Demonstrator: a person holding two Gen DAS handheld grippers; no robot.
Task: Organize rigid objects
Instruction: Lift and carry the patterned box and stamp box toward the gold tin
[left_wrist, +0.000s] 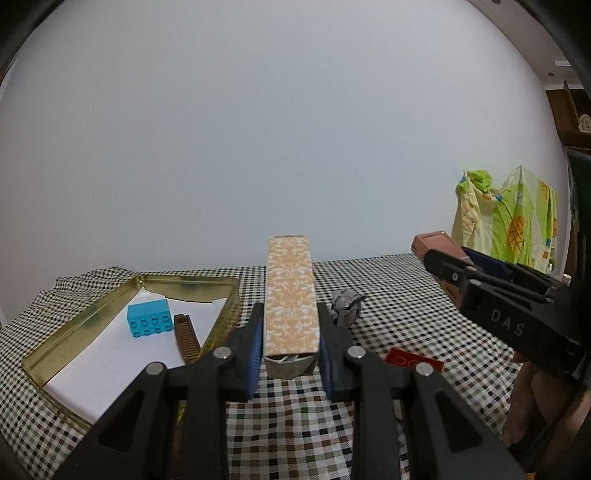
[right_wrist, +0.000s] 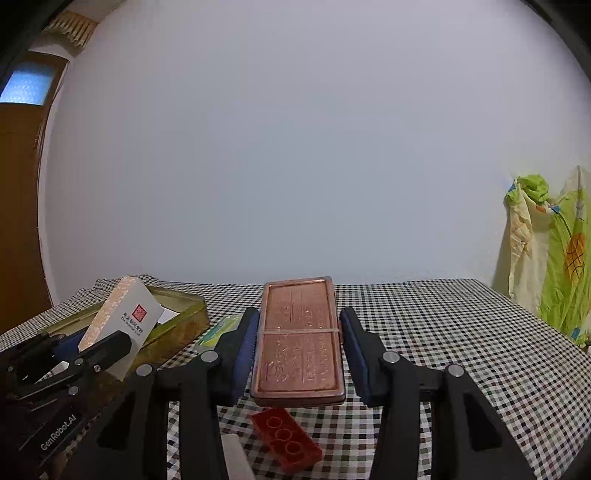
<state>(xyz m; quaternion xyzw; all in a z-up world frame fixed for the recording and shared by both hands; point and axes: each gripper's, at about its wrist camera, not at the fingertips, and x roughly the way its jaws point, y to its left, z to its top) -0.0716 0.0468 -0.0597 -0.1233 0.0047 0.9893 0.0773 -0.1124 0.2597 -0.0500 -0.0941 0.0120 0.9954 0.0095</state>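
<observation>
**A:** How far along does the sorting look?

**B:** Partly done, I'd judge. Nearest, the left gripper (left_wrist: 291, 354) is clamped on a tall patterned box (left_wrist: 291, 302), held clear above the checked cloth (left_wrist: 295, 435). The right gripper (right_wrist: 299, 354) carries a flat copper case (right_wrist: 299, 332) with a rubber band across it, pads pressing its long edges. Both pieces are in the air, neither yet put away.

**A:** And what's already in place?

**B:** Inside the gold tin (left_wrist: 66, 343), on its white liner, sit a blue brick (left_wrist: 150, 317) and a brown comb (left_wrist: 186, 338) just beside it. Those two look settled.

**A:** What's left loose?

**B:** A red brick (right_wrist: 286, 439) lies on the cloth right under the copper case, with a pale stick-like piece (right_wrist: 234, 458) beside it that I can't identify. A little farther sits a crumpled grey lump (left_wrist: 345, 306), and a green-and-yellow packet (right_wrist: 218, 330) lies by the tin's right wall.

**A:** Anything in the way?

**B:** The grippers are near each other, the left one nearer the tin, so the two could crowd over its opening. The brick and comb fill the tin's middle; the long box probably needs the free strip along one side. Beyond the table, a green patterned cloth (right_wrist: 557, 258) hangs by the wall, well apart from the work.
</observation>
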